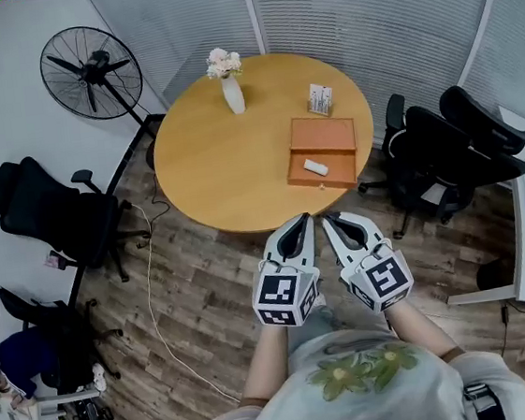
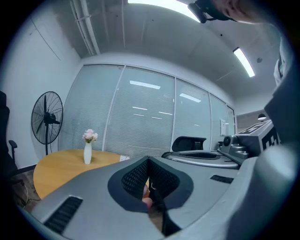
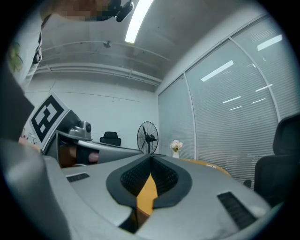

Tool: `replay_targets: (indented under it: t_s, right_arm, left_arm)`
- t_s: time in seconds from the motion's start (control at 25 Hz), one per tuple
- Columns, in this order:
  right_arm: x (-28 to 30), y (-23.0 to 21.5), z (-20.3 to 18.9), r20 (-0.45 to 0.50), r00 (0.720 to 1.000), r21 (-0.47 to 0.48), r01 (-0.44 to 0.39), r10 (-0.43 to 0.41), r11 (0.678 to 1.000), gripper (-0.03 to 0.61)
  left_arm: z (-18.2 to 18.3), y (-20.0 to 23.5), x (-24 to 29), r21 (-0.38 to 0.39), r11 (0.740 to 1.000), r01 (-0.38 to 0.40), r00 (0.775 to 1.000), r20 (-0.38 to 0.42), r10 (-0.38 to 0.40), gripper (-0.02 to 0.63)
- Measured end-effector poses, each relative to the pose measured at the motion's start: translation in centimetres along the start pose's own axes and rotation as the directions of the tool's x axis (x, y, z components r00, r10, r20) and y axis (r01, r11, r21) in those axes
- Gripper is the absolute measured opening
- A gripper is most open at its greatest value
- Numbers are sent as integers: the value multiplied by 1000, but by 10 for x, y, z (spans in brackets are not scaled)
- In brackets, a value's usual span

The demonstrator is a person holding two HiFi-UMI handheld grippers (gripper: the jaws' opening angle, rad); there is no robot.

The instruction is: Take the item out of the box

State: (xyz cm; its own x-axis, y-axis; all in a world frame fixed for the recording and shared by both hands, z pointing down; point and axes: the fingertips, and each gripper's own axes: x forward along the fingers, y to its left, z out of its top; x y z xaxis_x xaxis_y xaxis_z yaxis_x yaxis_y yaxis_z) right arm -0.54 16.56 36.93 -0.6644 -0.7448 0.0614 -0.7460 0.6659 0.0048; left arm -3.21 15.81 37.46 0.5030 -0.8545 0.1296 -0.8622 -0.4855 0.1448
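1. The round table [image 1: 219,162] has a lot of bare top on its left and middle parts.
2. The box [image 1: 325,136] sits on the right part of the table. Its near side is close to the table's near-right edge.
3. A vase [image 1: 232,95] stands at the far side, well apart from the box. A small card stand [image 1: 320,99] is just past the box's far side.
4. The item [image 1: 315,166] is small and white. It lies flat in the box, in the near half, with bare box floor on its far side.
5. Its long way runs from far-left to near-right. It is too small to tell one end from the other.
6. The box has no lid on, so the item shows from above.
7. The left gripper [image 1: 303,218] and the right gripper [image 1: 329,217] are side by side, close to the person, at the table's near edge. They are near to the box but not over it.
8. Both tips point far, at the table.
9. The left jaws are pressed together with nothing in them. The right jaws are pressed together too, with nothing in them.
10. Black chairs [image 1: 444,151] crowd the floor right of the table. Another chair [image 1: 51,214] and a fan [image 1: 92,73] are on the left.
11. A cable [image 1: 154,292] lies on the floor to the near left.
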Motion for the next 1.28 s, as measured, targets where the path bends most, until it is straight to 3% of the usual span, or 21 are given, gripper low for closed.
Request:
replay_targets:
  t_s: [0.44,0.92,1.0,1.12,1.28]
  right_arm:
    - [57,-45,-20,-47,995,33,91,-89,995,3]
    - [128,-111,-17,-35,997,29,76,-75,997,4]
    - [143,-122,-11,-28,997,20,68,-67,997,55]
    - [162,-138,-3,-21,998,-7,61,-61,998,59]
    - [184,-159,1,-23,998,-16,51,-52,999,148]
  left_arm:
    - [-18,55,59,-14,999,48,996,-79,-49,0]
    - [2,107,132,20,998,59,995,-78,-57,0]
    - [11,117,147,36,998,59,996,-71,-56,0]
    - [24,128,169,68,995,68,996,-63,-64,0]
    - [31,140,191,83,993,82,995,-62,-76,0]
